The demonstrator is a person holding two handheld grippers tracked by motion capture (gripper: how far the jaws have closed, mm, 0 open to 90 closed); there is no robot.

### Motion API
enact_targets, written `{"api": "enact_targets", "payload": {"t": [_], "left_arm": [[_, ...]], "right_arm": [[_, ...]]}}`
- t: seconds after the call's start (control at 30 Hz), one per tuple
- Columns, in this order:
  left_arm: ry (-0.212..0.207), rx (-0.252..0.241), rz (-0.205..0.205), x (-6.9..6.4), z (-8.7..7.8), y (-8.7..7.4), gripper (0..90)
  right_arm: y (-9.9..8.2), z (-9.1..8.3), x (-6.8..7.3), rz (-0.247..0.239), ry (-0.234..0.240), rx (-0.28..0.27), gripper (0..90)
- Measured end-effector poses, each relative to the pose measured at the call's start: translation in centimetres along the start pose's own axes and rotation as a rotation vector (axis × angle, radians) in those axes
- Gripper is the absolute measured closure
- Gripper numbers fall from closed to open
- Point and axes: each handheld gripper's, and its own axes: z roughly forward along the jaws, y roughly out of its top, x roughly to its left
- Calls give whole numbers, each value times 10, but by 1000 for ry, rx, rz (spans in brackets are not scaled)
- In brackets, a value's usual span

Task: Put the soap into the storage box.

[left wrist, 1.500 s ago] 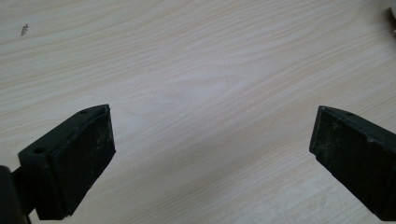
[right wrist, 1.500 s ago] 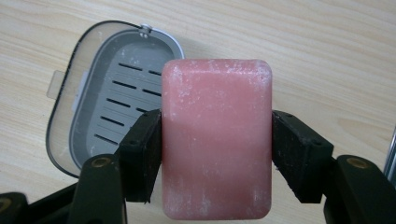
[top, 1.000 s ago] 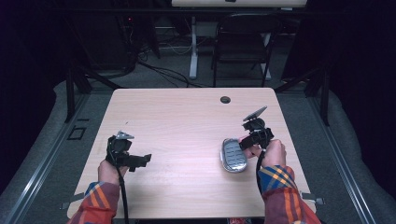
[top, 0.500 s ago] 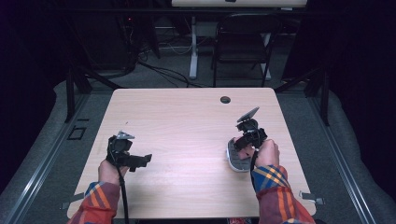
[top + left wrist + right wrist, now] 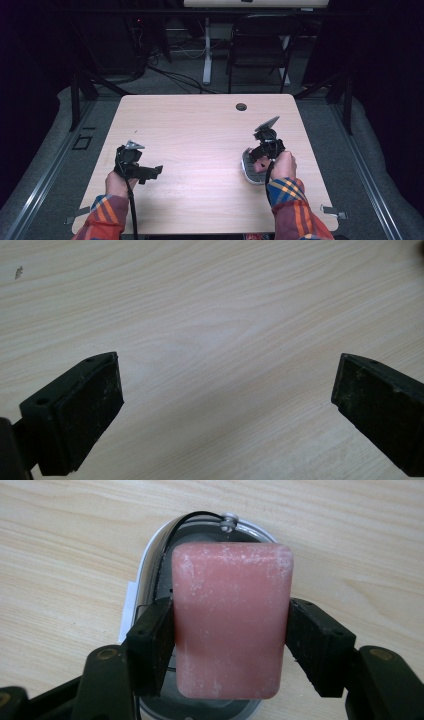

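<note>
Pale wood table (image 5: 200,150) lies bare before us but for a soap dish (image 5: 248,170) at four o'clock; our right gripper (image 5: 231,630) clasps a pink soap (image 5: 231,620) by its long sides, directly over the dish, seemingly to seat or lift it; our left gripper (image 5: 227,405) idles at eight o'clock, jaws spread wide, holding nothing.

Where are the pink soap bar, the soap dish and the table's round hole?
pink soap bar (image 5: 231,617), right gripper view, middle of its face
soap dish (image 5: 145,570), right gripper view, left rim
round hole (image 5: 241,107), high view, its centre
</note>
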Motion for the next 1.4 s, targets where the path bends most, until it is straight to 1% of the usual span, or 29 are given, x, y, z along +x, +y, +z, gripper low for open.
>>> {"api": "enact_targets", "payload": {"t": [0.03,0.07,0.1,0.13,0.2,0.27,0.33,0.37,0.43,0.47,0.5,0.53,0.57,0.6,0.63,0.67,0.73,0.8,0.87,0.9,0.93,1.13,1.2,1.33,1.4], "left_arm": [[0,0,0,0,0,0,0],[0,0,0,0,0,0,0],[0,0,0,0,0,0,0],[2,1,0,0,0,0,0],[-2,1,6,0,0,0,0],[-2,3,6,0,0,0,0],[-3,3,6,0,0,0,0],[-4,3,6,0,0,0,0],[-4,4,7,-1,0,0,0],[-4,5,7,-1,0,0,0],[-5,5,7,-1,0,0,0],[-7,6,8,-1,0,0,0],[-7,5,8,0,0,0,0],[-7,5,8,0,0,0,1],[-8,5,7,0,0,0,0],[-9,6,6,-1,0,0,0],[-10,7,11,-1,0,0,0],[-11,7,8,-1,0,0,0],[-13,9,8,-1,0,0,0],[-15,10,11,-1,0,0,0],[-15,10,11,-1,0,0,0],[-12,6,17,-1,1,0,0],[-13,9,20,-1,1,0,0],[-12,9,20,-1,1,0,0],[-12,10,22,-1,1,0,0]], "right_arm": [[-1,0,-1,1,6,1,388],[-2,0,-2,19,21,-18,458],[-3,-3,-3,32,31,-41,468],[-3,-5,-4,33,37,-43,464],[-3,-7,-5,24,30,-38,460],[-4,-9,-7,24,31,-44,457],[-5,-11,-9,23,33,-54,457],[-6,-11,-9,33,35,-68,457],[-8,-14,-12,25,32,-72,455],[-9,-14,-12,39,26,-92,449],[-9,-16,-13,25,22,-83,444],[-10,-18,-15,20,25,-85,441],[-11,-19,-16,14,18,-86,434],[-12,-20,-16,17,13,-96,425],[-12,-21,-18,9,14,-92,418],[-13,-22,-19,13,9,-98,407],[-16,-24,-23,4,3,-106,384],[-18,-26,-26,-4,-3,-105,350],[-21,-28,-31,-6,-6,-116,319],[-23,-29,-32,-9,-3,-115,298],[-25,-31,-35,-23,-4,-111,277],[-38,-36,-47,-43,-15,-142,144],[-43,-37,-52,-57,-15,-149,137],[-54,-37,-60,-66,-17,-150,98],[-60,-35,-65,-67,-9,-155,90]]}}
